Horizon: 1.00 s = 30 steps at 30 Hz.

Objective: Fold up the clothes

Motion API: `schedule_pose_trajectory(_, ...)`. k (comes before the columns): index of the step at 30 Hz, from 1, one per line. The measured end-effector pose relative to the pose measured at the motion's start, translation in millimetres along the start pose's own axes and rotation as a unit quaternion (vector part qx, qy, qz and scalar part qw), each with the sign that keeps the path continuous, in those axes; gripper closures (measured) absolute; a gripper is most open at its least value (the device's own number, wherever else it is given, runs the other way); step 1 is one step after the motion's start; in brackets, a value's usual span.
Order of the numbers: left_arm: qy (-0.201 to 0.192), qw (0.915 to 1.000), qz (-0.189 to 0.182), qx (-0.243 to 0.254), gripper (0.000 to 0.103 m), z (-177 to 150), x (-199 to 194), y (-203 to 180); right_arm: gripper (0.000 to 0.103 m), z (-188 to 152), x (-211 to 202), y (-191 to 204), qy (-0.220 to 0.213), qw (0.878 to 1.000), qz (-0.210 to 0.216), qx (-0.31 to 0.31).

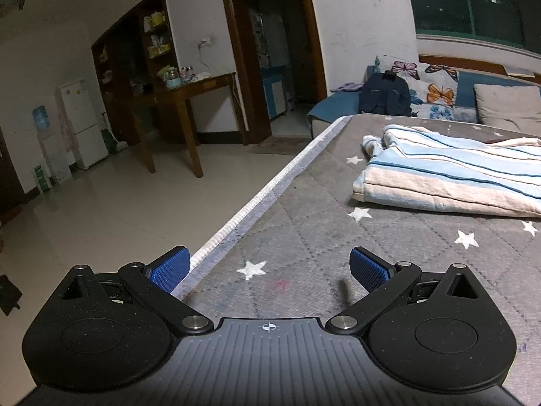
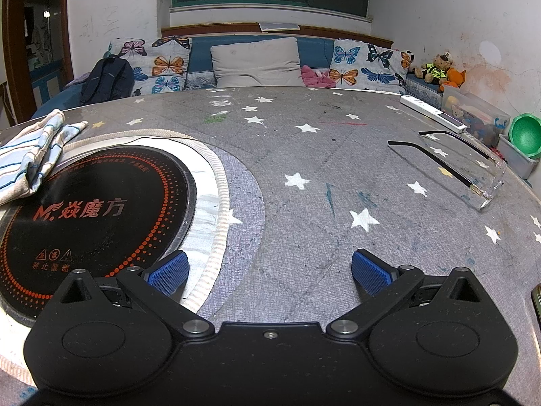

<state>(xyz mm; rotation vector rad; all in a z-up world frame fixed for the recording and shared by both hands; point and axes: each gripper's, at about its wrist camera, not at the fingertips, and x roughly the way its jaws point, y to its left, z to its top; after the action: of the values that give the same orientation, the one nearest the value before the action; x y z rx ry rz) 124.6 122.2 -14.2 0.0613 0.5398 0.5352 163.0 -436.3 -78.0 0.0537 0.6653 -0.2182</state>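
Observation:
A folded garment with blue, white and beige stripes (image 1: 449, 172) lies on the grey star-patterned table cover (image 1: 304, 223), ahead and to the right of my left gripper (image 1: 269, 269). That gripper is open and empty, hovering near the table's left edge. In the right wrist view the same striped garment (image 2: 32, 155) rests at the far left, partly over the round black induction plate (image 2: 94, 213). My right gripper (image 2: 269, 270) is open with nothing between its blue pads, well to the right of the garment.
A pair of glasses (image 2: 449, 169) lies on the table at right, with a white power strip (image 2: 432, 113) behind it. A sofa with butterfly cushions (image 2: 165, 64), a dark backpack (image 2: 108, 79) and toy bins (image 2: 480, 115) border the far side. A wooden desk (image 1: 189, 101) stands on the tiled floor.

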Motion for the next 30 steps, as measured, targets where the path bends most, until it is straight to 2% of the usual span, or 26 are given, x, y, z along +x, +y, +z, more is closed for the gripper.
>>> schedule_pose_trajectory(30,-0.007,1.0,0.005,-0.001,0.001,-0.3,-1.7,-3.2,0.0,0.1,1.2,0.4,0.0,1.0,0.0,0.0)
